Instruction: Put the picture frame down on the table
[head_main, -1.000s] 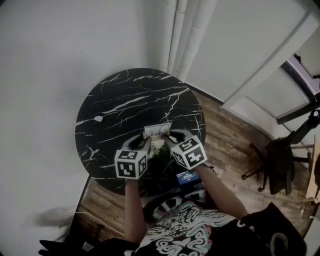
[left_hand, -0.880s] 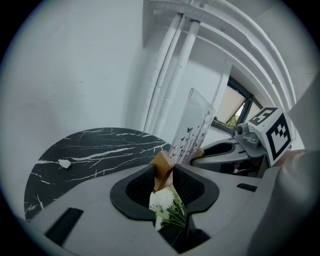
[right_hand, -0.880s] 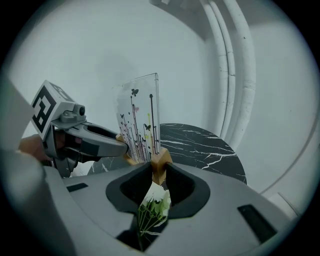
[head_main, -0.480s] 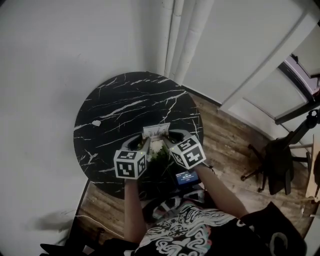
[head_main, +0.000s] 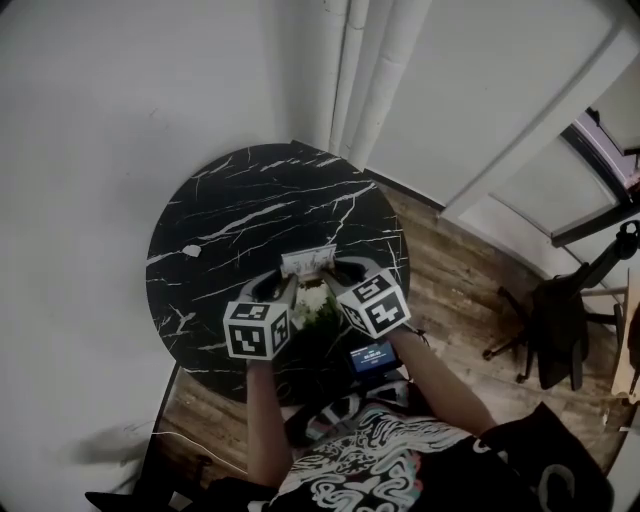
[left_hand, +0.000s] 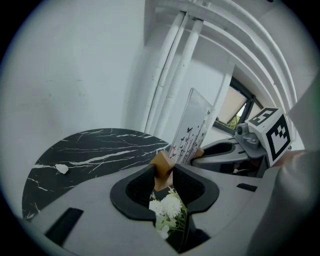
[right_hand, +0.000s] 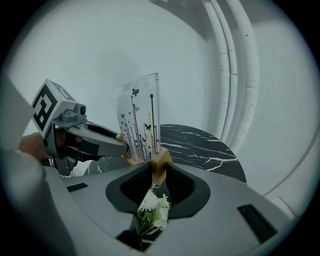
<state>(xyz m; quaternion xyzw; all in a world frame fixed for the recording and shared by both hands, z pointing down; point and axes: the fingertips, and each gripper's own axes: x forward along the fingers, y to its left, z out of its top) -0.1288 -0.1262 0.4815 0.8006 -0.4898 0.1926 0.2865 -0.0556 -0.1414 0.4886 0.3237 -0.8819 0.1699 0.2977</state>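
Note:
A clear picture frame printed with butterflies and plant stems stands upright between my two grippers, above the near part of the round black marble table. My left gripper is shut on the frame's left wooden foot. My right gripper is shut on the right wooden foot. The pane rises past the left gripper, and in the right gripper view the pane stands above the right gripper. I cannot tell whether the frame touches the table.
White flowers with green leaves lie below the jaws. A small white scrap sits on the table's left side. White pipes run up the corner behind the table. A dark chair stands on the wood floor at right.
Both grippers keep their hold on the frame. The frame and grippers have drifted only slightly left in the head view, along with the table.

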